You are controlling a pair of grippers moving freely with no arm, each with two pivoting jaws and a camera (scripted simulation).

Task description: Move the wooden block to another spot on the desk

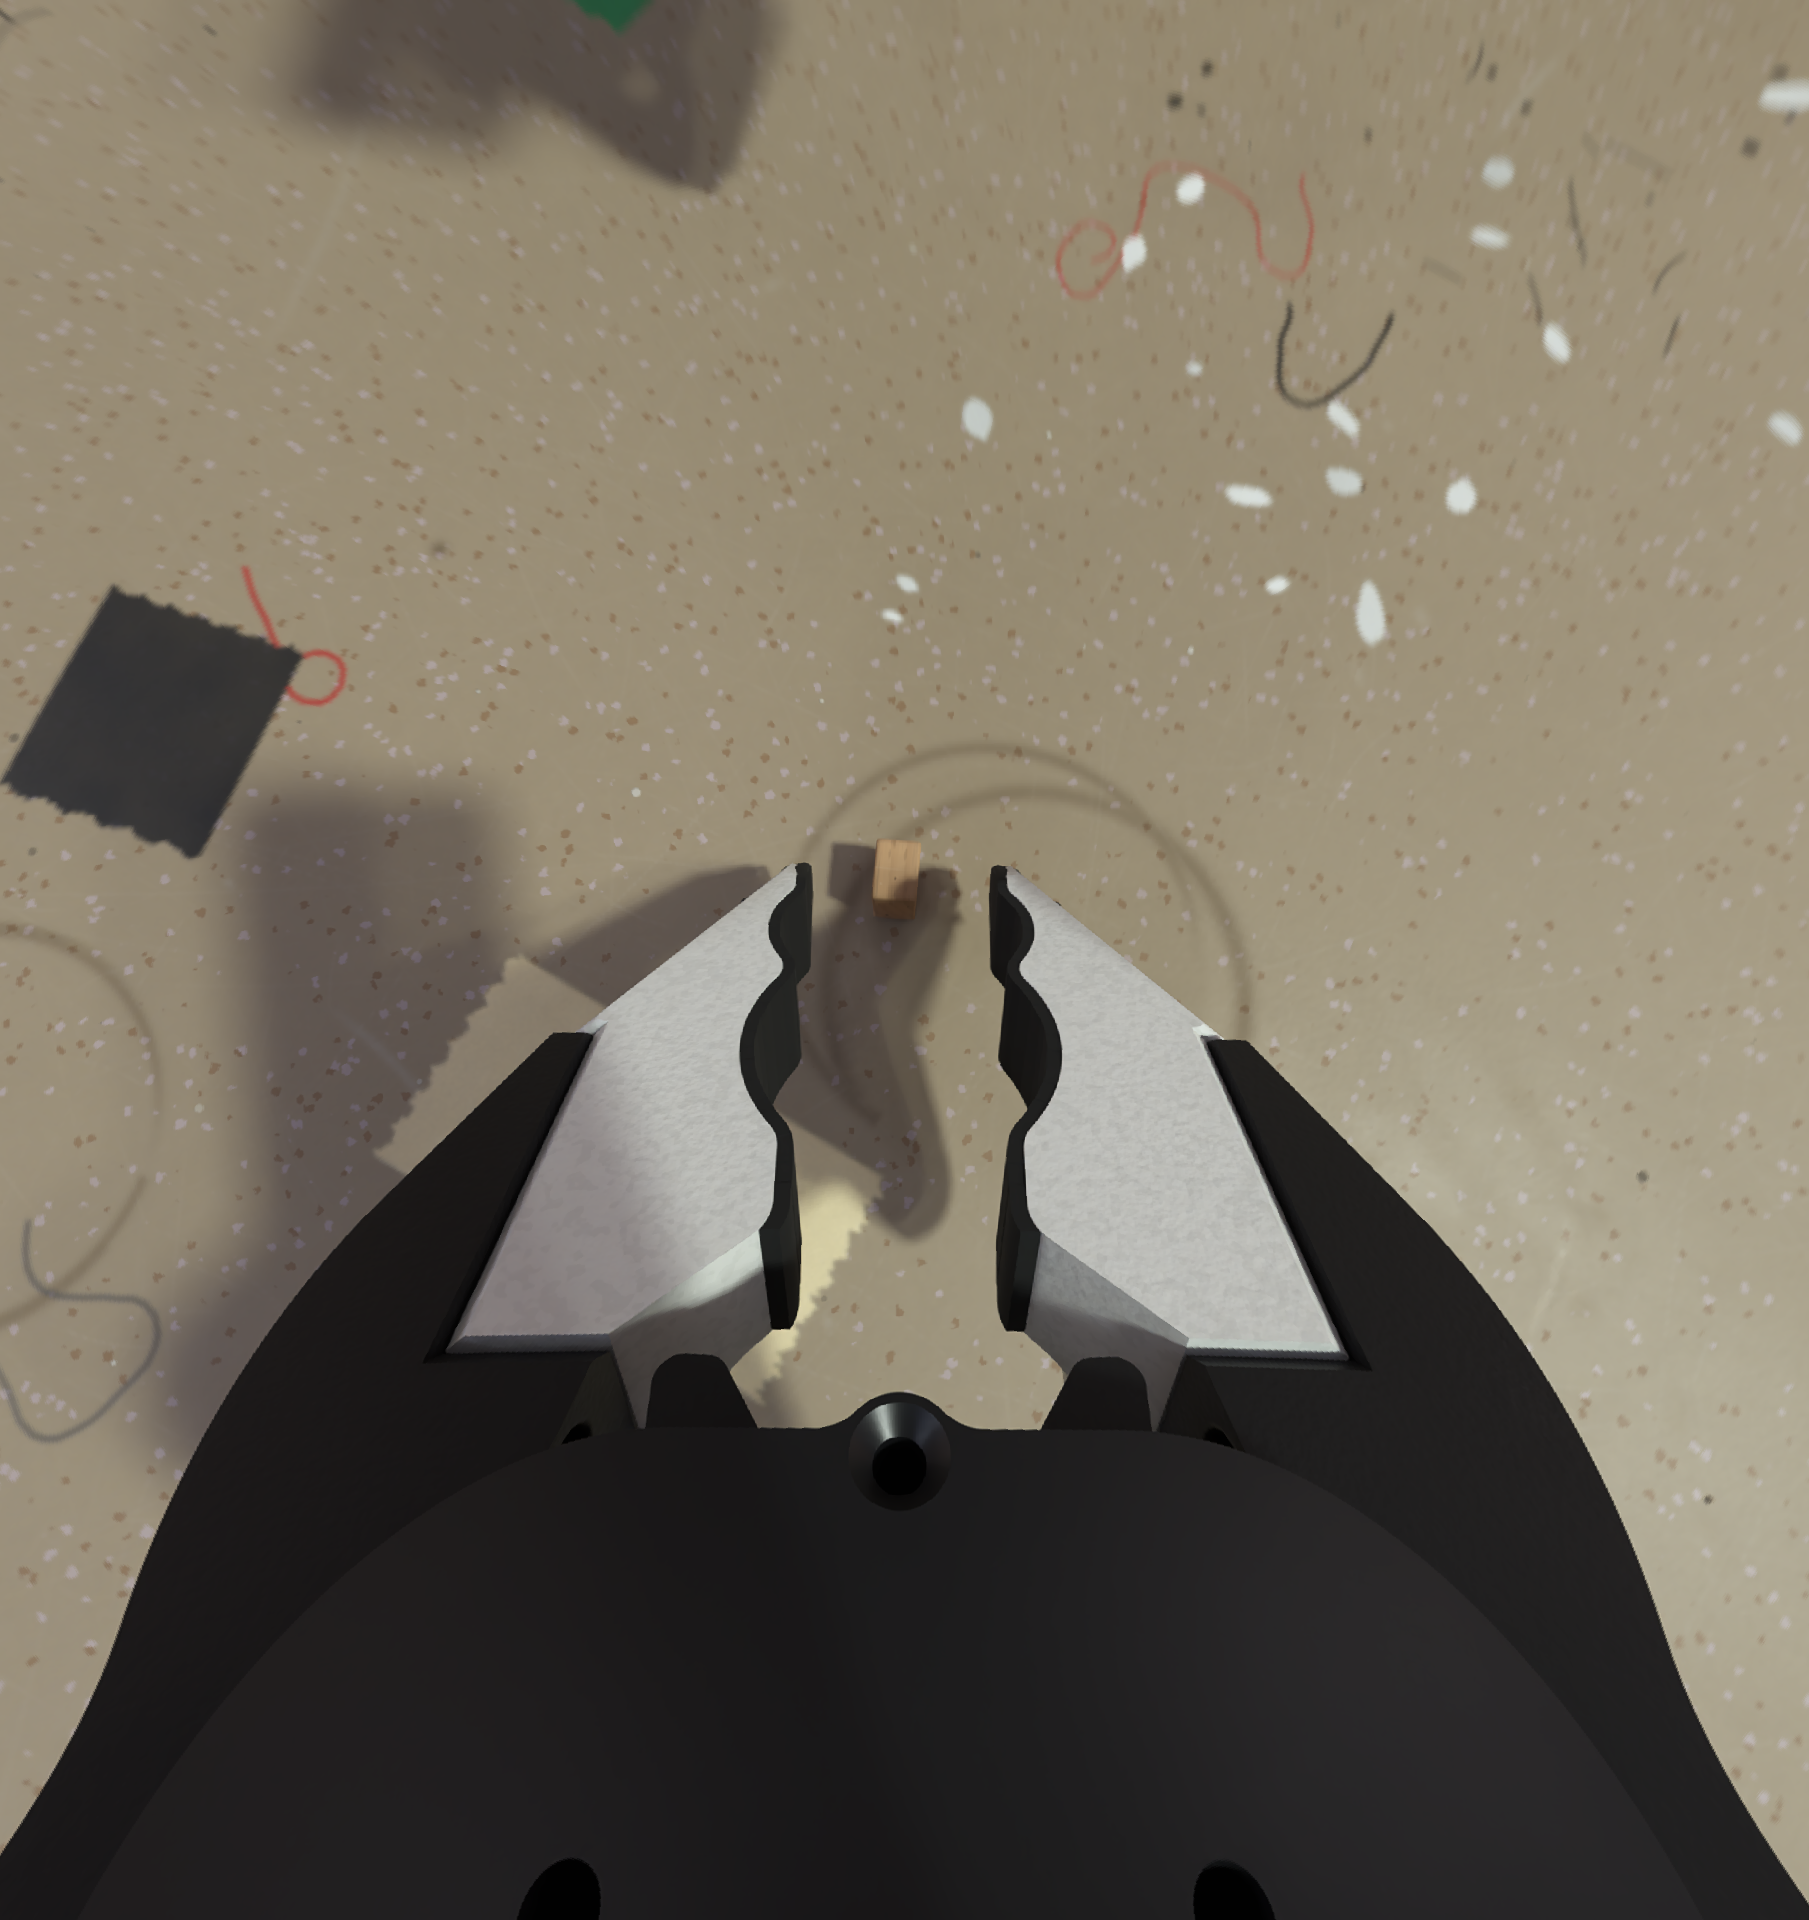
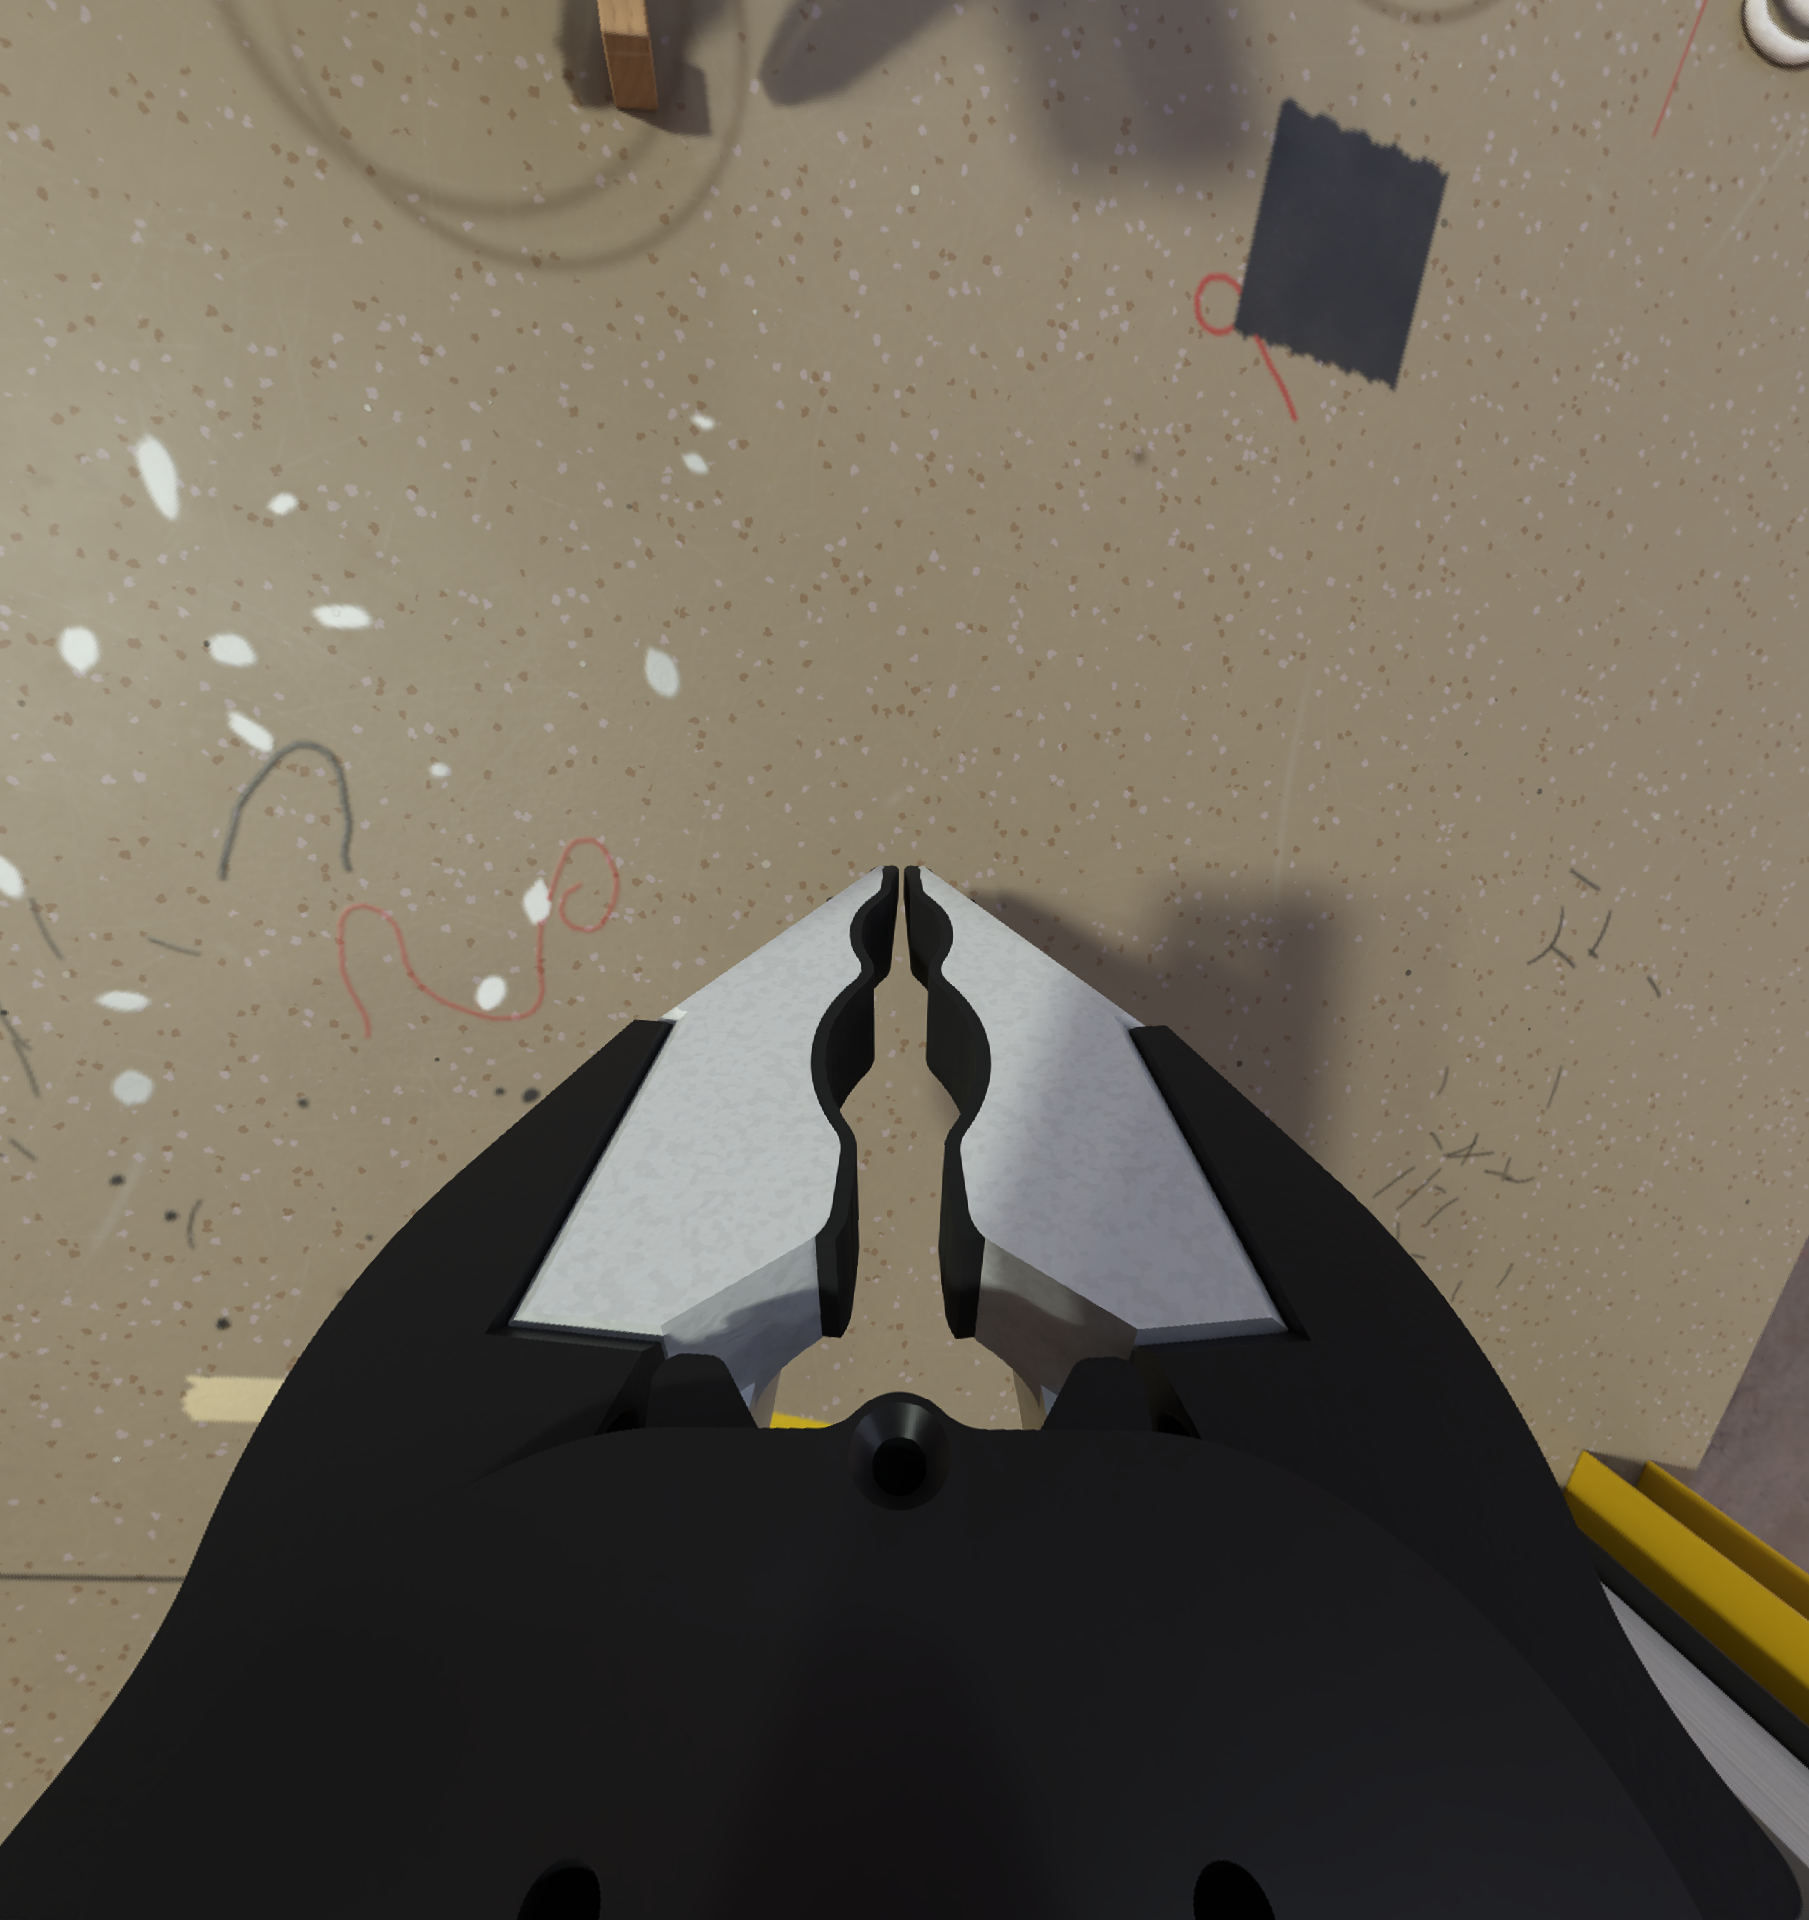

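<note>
Left gripper (image 1: 898, 883) spread wide above the speckled counter (image 1: 671, 520), nothing between its fingers, with the block (image 1: 898, 879) lying on the counter straight below the gap, inside a faint ring mark; right gripper (image 2: 900, 878) pinched nearly closed, empty, well apart from the block (image 2: 628, 52).

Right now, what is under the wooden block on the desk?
The wooden block rests on the bare speckled desk, inside a faint ring mark, just beyond the open left claw. Its shadow falls beside it. The patch directly beneath is covered.
</note>
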